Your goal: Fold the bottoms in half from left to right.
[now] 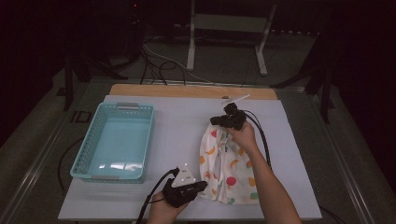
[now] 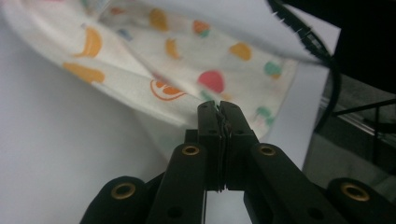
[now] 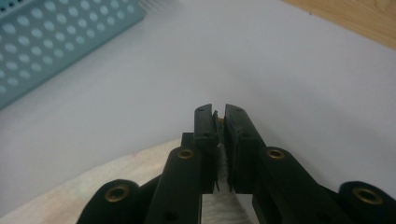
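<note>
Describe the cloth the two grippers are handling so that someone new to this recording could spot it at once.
On the white table, look right of the turquoise basket. The cloth lies there as a long cream strip, pinched at its far end by the right gripper and at its near corner by the left gripper. Its orange, red and green print marks it out.

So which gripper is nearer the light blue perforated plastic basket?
Left. The left gripper sits just off the basket's near right corner; the right gripper is farther right, across the white mat.
</note>
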Action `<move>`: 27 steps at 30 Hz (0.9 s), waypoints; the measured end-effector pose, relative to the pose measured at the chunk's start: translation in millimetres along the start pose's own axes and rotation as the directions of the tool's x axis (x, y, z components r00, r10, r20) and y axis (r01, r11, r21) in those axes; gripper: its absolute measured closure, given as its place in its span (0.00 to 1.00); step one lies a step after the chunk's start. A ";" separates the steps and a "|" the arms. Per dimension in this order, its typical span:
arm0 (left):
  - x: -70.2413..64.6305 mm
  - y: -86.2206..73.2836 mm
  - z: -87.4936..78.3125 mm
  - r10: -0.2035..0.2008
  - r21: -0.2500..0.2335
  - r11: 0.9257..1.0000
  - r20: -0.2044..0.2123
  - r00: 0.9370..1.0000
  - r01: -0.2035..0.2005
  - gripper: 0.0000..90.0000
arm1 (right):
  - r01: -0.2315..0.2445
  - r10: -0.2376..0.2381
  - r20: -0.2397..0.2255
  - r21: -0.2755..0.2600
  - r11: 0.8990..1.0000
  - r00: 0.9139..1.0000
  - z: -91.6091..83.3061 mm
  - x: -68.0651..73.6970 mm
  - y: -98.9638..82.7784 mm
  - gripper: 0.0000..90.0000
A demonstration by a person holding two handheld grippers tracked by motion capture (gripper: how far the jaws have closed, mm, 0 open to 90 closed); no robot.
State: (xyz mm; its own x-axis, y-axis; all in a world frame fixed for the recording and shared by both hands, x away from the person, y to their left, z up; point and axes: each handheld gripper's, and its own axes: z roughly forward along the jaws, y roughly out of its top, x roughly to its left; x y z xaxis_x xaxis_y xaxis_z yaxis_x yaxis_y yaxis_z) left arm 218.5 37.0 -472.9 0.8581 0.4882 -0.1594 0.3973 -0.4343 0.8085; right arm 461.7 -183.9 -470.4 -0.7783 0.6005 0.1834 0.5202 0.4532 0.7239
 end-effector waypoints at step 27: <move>-39.6 40.7 87.6 0.049 0.056 0.997 0.112 0.992 -0.056 0.99 | -0.092 0.092 0.049 -0.011 0.996 0.995 -37.7 -28.1 -44.8 0.93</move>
State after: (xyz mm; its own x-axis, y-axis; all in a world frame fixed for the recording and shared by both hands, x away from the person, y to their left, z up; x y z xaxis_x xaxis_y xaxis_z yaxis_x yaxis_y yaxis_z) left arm 229.2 -66.3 -483.4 0.9076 0.3784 -0.1817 0.3663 -0.5028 0.7830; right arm 447.1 -245.9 -483.0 -0.7089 0.6714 0.2162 0.5852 0.3888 0.7116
